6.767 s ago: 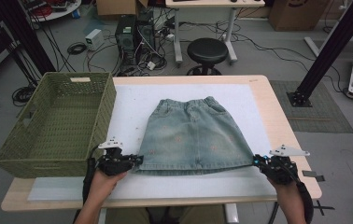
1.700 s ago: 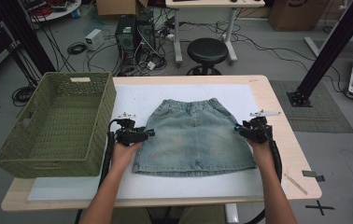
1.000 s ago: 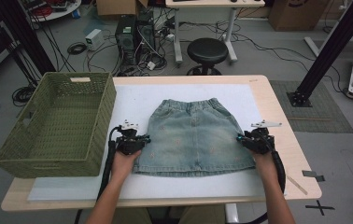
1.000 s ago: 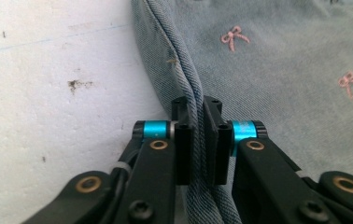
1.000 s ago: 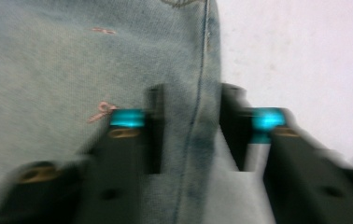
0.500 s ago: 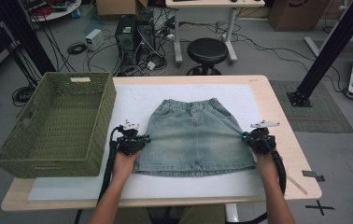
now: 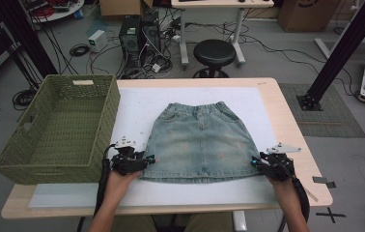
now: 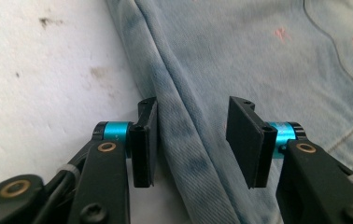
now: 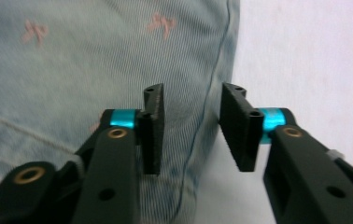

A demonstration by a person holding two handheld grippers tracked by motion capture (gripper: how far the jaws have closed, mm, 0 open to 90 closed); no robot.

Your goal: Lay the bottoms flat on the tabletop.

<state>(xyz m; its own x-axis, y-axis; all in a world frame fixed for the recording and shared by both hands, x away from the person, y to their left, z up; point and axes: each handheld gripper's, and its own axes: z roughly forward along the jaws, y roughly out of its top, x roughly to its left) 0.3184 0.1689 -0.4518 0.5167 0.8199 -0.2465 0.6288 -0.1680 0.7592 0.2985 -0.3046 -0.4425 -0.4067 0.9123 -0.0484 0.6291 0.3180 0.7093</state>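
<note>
Black fingers (image 8: 146, 140) of the left gripper (image 8: 191, 140) stand well apart in the left gripper view, straddling the side seam of the skirt (image 8: 268, 56); the cloth lies between them but neither pad presses on it. The seam runs from the top centre of that frame down between the fingers, with the white mat (image 8: 39, 79) at the frame's left.

In the right gripper view the right gripper (image 9: 191, 128) is open just as wide, one of its fingers (image 9: 153, 130) over the denim and the other at the skirt's edge, above the mat. Nothing is clamped. Small pink bows show on the fabric in the upper left of that frame.

In the high view the left gripper (image 7: 144, 160) sits at the skirt's lower left corner, left of centre and low in the frame, and the right gripper (image 7: 258, 164) at its lower right corner. The skirt (image 7: 200, 140) lies flat in the middle of the frame, waistband toward the top and hem toward the bottom, on the mat (image 7: 137, 104) that covers most of the wooden tabletop (image 7: 291, 116). A green woven basket (image 7: 55, 130) stands at the frame's left, hanging over the tabletop's left edge, just beside the left gripper. A hand (image 7: 115, 186) holds each gripper from the bottom of the frame.
</note>
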